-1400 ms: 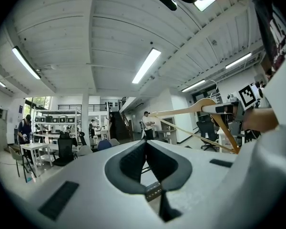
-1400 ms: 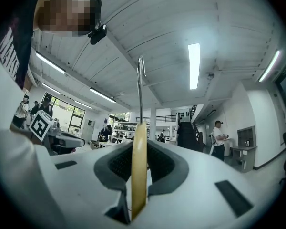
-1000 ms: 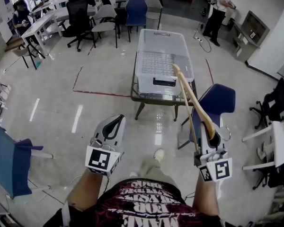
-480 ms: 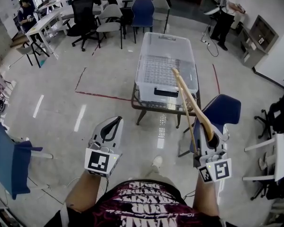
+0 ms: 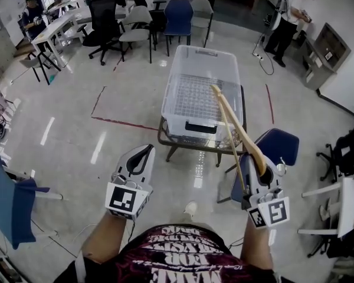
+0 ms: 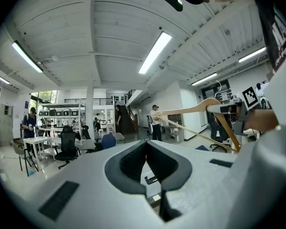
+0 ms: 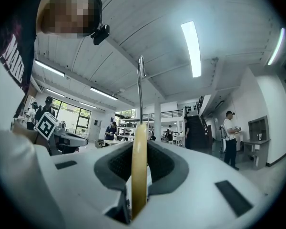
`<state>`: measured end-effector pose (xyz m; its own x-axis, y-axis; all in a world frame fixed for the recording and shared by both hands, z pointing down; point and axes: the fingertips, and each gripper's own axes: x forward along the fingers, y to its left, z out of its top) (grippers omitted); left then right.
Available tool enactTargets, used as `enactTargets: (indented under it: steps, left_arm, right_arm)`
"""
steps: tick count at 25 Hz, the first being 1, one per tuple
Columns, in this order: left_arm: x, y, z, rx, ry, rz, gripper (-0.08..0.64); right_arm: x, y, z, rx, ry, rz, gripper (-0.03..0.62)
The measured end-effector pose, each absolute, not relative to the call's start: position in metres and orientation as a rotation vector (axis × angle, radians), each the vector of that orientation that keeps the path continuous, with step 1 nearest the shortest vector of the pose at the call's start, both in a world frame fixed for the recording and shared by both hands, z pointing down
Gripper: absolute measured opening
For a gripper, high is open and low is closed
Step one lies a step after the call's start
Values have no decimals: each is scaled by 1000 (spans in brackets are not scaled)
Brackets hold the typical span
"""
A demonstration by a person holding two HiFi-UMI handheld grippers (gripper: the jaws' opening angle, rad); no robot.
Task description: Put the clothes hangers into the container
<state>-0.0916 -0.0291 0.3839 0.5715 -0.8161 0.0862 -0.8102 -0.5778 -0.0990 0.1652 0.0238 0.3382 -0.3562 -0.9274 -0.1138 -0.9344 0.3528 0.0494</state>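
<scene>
Right tongs [image 5: 264, 168] are clamping the hanger [image 5: 233, 125] near its hook; its long axis is pointing forward, tip over the bin [image 5: 203, 63]; left tongs [image 5: 143, 155] are resting together, empty.

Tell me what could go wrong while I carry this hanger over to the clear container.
1. The right hand-held gripper pinches the wooden hanger at one narrow spot, so its long arm may swing or slip in the grip.
2. The hanger's leading tip could catch the rim of the container instead of clearing it.
3. The blue chair stands close to the container's near right corner and could snag the hanger or your leg.
</scene>
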Motion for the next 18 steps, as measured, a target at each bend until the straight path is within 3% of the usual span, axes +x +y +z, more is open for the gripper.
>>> enactTargets:
  steps: [18]
  left_arm:
    - [-38,-87,389,-2649,1600,-211,6]
  right_arm:
    - [242,-69,344,-1572,2596,114,58]
